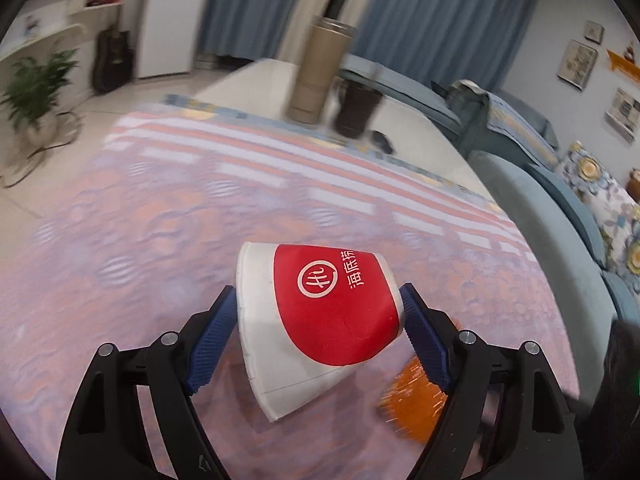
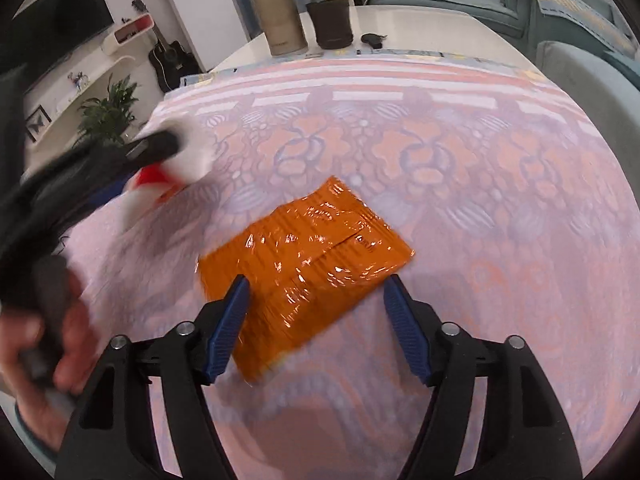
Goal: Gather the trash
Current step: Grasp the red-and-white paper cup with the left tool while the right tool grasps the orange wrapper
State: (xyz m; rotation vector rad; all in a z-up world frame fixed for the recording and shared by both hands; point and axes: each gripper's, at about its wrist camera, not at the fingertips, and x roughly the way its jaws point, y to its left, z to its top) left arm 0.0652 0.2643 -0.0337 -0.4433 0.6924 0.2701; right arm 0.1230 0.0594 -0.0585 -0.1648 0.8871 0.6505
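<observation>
A white and red paper cup (image 1: 332,312) lies tilted on its side between the blue pads of my left gripper (image 1: 318,290), and both pads press on its sides. An orange shiny wrapper (image 2: 308,248) lies flat on the patterned tablecloth (image 2: 460,152). My right gripper (image 2: 318,280) hangs open just above the wrapper's near half. Its left fingertip overlaps the wrapper and its right one stands beside the corner. In the right wrist view the cup (image 2: 188,156) shows blurred at the left. The wrapper's edge (image 1: 412,404) shows below the left gripper's right finger.
At the table's far end stand a tall beige canister (image 2: 280,12), a dark pot (image 2: 332,24) and a small black object (image 2: 374,40). A blue sofa (image 1: 560,220) runs along the right. A person's hand (image 2: 60,340) is at the left edge.
</observation>
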